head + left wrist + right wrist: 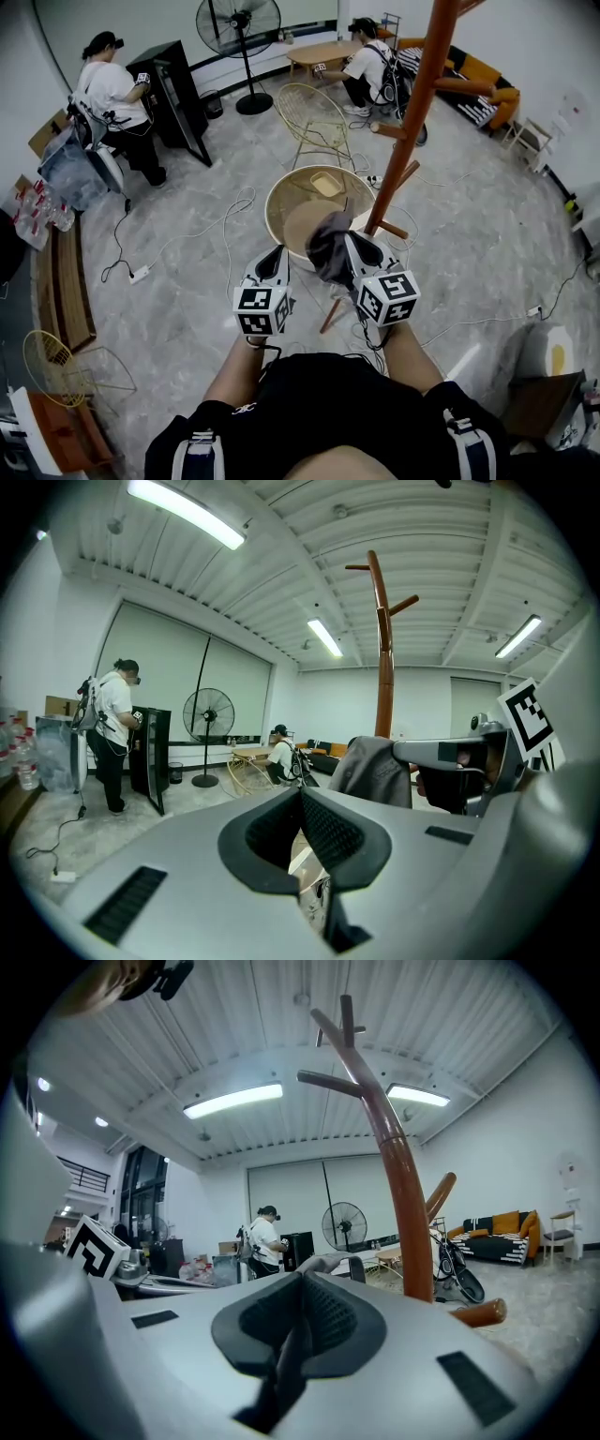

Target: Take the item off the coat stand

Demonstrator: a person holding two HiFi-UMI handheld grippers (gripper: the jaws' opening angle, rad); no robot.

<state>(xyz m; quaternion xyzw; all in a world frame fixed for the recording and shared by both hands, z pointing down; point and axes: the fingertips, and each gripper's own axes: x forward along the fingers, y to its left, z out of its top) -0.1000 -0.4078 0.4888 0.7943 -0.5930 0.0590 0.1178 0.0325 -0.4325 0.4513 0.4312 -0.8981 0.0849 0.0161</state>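
The coat stand (pixel 422 103) is an orange-brown pole with side pegs that rises at the right of the head view. It also shows as the coat stand (pixel 382 649) in the left gripper view and the coat stand (pixel 398 1176) in the right gripper view. A dark grey cloth item (pixel 326 248) hangs clear of the pegs, just left of the pole's foot. My right gripper (pixel 349 242) is shut on it, and grey fabric (pixel 323 1262) bunches past the tips of the right gripper (pixel 302 1279). My left gripper (pixel 277 253) is beside it on the left. The left gripper (pixel 300 797) is shut and holds nothing, and the item (pixel 375 766) hangs to its right.
A round wicker basket (pixel 281 202) stands on the floor below the grippers, with a wire chair (pixel 314 117) behind it. Cables trail over the floor (pixel 187 244). Farther off are a standing fan (pixel 239 28), a black cabinet (pixel 173 84), a sofa (pixel 478 80) and two people.
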